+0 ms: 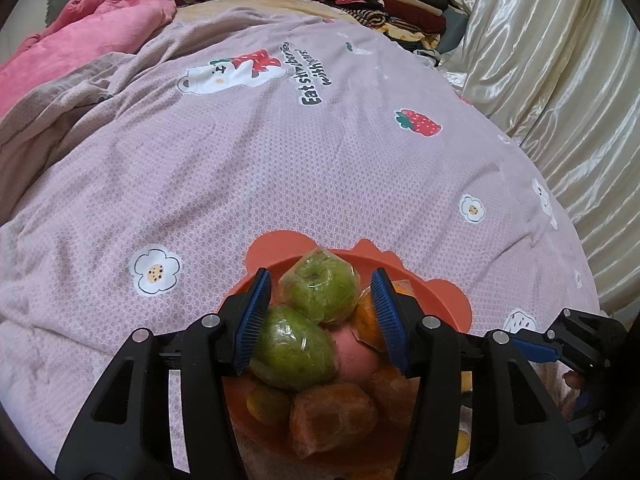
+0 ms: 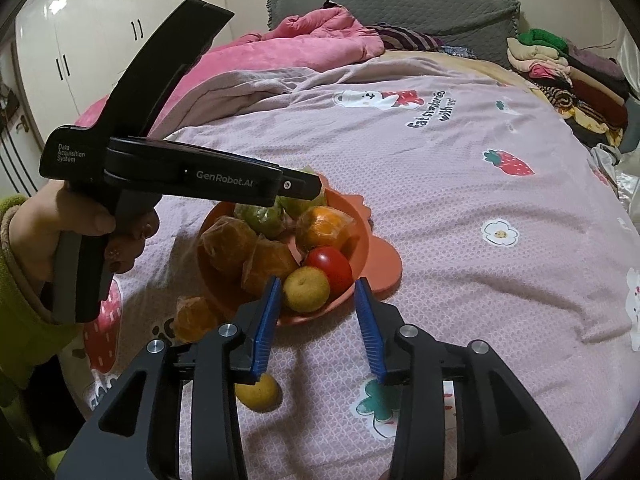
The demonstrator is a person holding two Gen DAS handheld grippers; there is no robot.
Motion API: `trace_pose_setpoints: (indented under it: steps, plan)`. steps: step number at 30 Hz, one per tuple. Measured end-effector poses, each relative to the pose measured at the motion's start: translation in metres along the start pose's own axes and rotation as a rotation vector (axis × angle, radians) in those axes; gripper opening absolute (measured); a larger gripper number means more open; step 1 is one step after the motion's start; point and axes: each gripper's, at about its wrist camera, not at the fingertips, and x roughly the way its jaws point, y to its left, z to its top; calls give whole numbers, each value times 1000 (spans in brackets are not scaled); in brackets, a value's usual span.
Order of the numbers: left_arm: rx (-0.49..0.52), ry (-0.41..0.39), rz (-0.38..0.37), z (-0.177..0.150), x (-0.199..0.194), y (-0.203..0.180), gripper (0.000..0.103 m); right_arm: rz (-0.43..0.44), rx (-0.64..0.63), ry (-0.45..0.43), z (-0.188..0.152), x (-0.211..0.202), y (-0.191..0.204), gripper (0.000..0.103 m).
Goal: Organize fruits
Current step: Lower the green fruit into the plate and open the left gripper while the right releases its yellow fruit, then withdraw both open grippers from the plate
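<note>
The left gripper (image 1: 320, 312) jaws hover unclenched around film-wrapped green fruit (image 1: 294, 350); slippery, best taken across its middle. The right gripper (image 2: 316, 320) is released, empty.

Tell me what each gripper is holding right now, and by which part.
Nothing is held. The left gripper hangs open above the green fruits in the bowl; the right gripper stands open at the bowl's near rim, pads touching nothing.
</note>
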Motion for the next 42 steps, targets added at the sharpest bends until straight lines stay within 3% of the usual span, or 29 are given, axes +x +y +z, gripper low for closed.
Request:
trace_pose_setpoints:
  steps: [5,14,17,24,42]
  plan:
    - [2,-5,1,-1,-2,0,44,-6,-2,-5,0,-3,0,37]
    - [7,-29,16,-2,-13,-2,44,-18,0,-11,1,-6,0,49]
    - [9,-34,16,-3,-16,-3,48,-20,2,-13,1,-7,1,58]
    - [16,-46,14,-9,-25,-7,53,-29,7,-20,1,-11,3,67]
    - [14,-108,24,-18,-60,-11,69,-54,-8,-44,3,-29,14,81]
